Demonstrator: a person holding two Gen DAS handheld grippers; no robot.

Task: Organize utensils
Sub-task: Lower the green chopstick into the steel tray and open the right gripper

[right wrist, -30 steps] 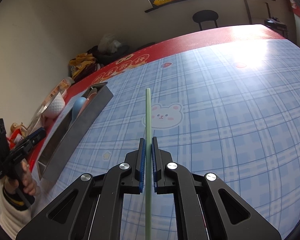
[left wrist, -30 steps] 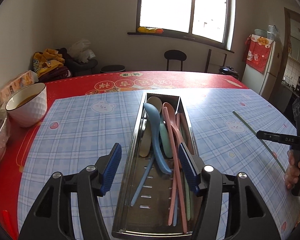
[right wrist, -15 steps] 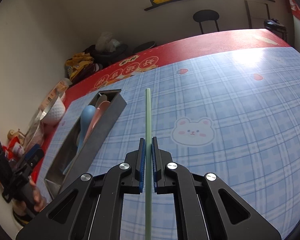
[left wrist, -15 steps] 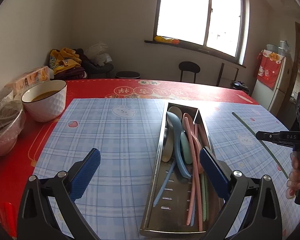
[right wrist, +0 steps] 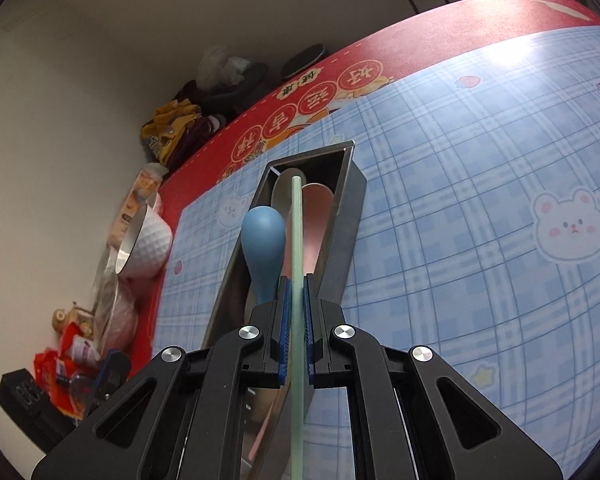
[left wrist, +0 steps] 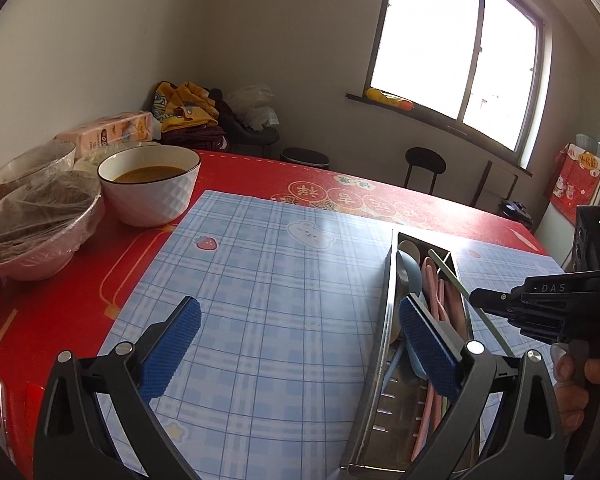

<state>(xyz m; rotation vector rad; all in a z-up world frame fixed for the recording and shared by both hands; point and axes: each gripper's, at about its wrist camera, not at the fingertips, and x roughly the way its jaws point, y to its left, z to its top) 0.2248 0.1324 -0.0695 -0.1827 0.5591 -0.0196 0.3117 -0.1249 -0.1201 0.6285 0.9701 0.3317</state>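
Note:
A long metal utensil tray (left wrist: 383, 320) lies on the blue checked mat, holding a blue spoon (left wrist: 410, 276), pink spoons and other utensils. My left gripper (left wrist: 300, 320) hangs open and empty over the mat, its right finger above the tray's left wall. My right gripper (right wrist: 296, 292) is shut on a pale green chopstick (right wrist: 296, 232) that points lengthwise over the tray (right wrist: 346, 232), above the blue spoon (right wrist: 264, 240) and a pink spoon (right wrist: 318, 216). The left wrist view shows the right gripper (left wrist: 478, 298) with the chopstick (left wrist: 452, 276) slanting over the tray's right side.
A white bowl of brown soup (left wrist: 152, 188) and film-covered bowls (left wrist: 36, 224) stand on the red tablecloth at the left. A tissue pack (left wrist: 108, 134) lies behind them. A person's hand (left wrist: 572, 376) holds the right gripper's handle. Snack wrappers (right wrist: 64, 356) sit near the table's left edge.
My left gripper opened wide and swung left, so the tray now sits at its right. My right gripper carried the chopstick from over the mat to over the tray.

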